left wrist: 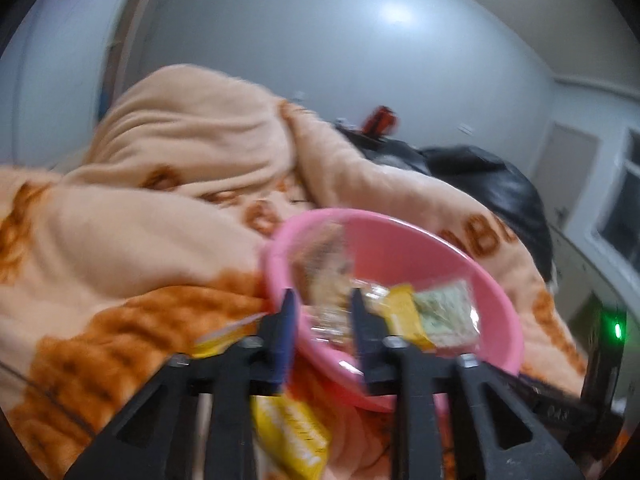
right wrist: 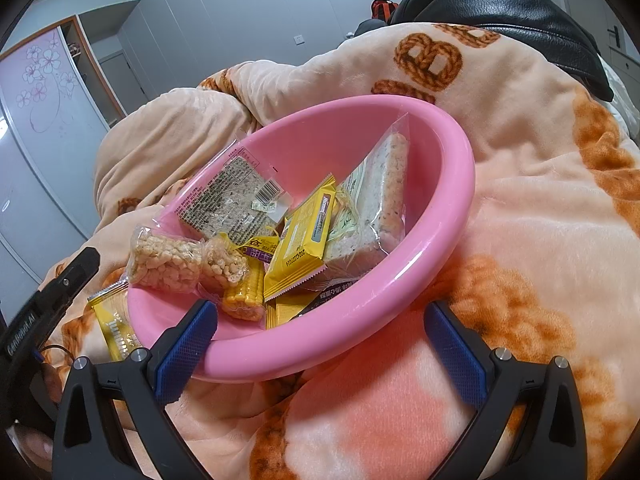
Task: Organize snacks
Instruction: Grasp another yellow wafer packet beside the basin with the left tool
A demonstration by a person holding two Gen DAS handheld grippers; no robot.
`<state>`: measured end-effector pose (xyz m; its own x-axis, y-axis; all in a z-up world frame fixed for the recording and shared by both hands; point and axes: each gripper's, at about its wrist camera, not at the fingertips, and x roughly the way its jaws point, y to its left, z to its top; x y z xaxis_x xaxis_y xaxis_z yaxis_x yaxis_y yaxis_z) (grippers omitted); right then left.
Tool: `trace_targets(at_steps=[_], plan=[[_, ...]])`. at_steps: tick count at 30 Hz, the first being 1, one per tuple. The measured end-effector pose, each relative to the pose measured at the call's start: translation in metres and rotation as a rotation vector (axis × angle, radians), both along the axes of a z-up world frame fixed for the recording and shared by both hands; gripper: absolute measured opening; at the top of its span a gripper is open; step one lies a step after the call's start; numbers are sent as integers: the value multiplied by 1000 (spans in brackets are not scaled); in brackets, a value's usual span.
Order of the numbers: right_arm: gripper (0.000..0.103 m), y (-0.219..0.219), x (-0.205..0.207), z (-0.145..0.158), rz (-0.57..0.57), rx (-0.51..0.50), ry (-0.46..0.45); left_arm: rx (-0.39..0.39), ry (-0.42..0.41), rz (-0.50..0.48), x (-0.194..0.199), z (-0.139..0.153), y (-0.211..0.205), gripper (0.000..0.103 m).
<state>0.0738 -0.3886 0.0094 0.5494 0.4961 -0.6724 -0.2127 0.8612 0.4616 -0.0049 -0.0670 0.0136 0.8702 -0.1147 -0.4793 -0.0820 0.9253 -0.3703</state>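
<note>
1. Pink bowl (right wrist: 432,248), just ahead of the open, empty right hand-held gripper (right wrist: 320,352) on a soft blanket (right wrist: 540,200): probably light, stiff, tippy; grip its rim.
2. Yellow packet (left wrist: 292,436) lies beneath the left hand-held gripper (left wrist: 322,320), jaws apart, empty: likely light, crinkly, slippery; pinch its edge.

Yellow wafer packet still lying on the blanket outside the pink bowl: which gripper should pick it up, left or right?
Left, probably. The yellow wafer packet lies on the blanket on the left gripper side; that gripper's jaws are apart and look empty, packet just below them. The right gripper, open, straddles the pink bowl rim.
</note>
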Motion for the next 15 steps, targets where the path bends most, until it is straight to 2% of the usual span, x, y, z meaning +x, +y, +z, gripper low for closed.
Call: trace_targets(at_steps=[1, 2, 4, 6, 8, 9, 10, 11, 13, 15], plan=[[103, 1, -1, 0, 0, 0, 0, -31, 3, 25, -3, 0, 8, 84], [103, 0, 0, 0, 0, 0, 0, -87, -12, 57, -10, 1, 20, 91], [103, 1, -1, 0, 0, 0, 0, -171, -42, 125, -24, 1, 40, 92], [103, 0, 0, 0, 0, 0, 0, -212, 28, 141, -27, -3, 51, 91], [103, 1, 0, 0, 0, 0, 0, -286, 113, 88, -24, -13, 54, 91], [103, 1, -1, 0, 0, 0, 0, -324, 147, 55, -23, -19, 54, 87], [103, 0, 0, 0, 0, 0, 0, -360, 188, 18, -21, -25, 51, 75], [103, 0, 0, 0, 0, 0, 0, -377, 247, -14, -16, -32, 46, 71], [103, 0, 0, 0, 0, 0, 0, -358, 321, -32, -7, -40, 39, 42], [103, 0, 0, 1, 0, 0, 0, -379, 356, -44, -1, -47, 38, 38]])
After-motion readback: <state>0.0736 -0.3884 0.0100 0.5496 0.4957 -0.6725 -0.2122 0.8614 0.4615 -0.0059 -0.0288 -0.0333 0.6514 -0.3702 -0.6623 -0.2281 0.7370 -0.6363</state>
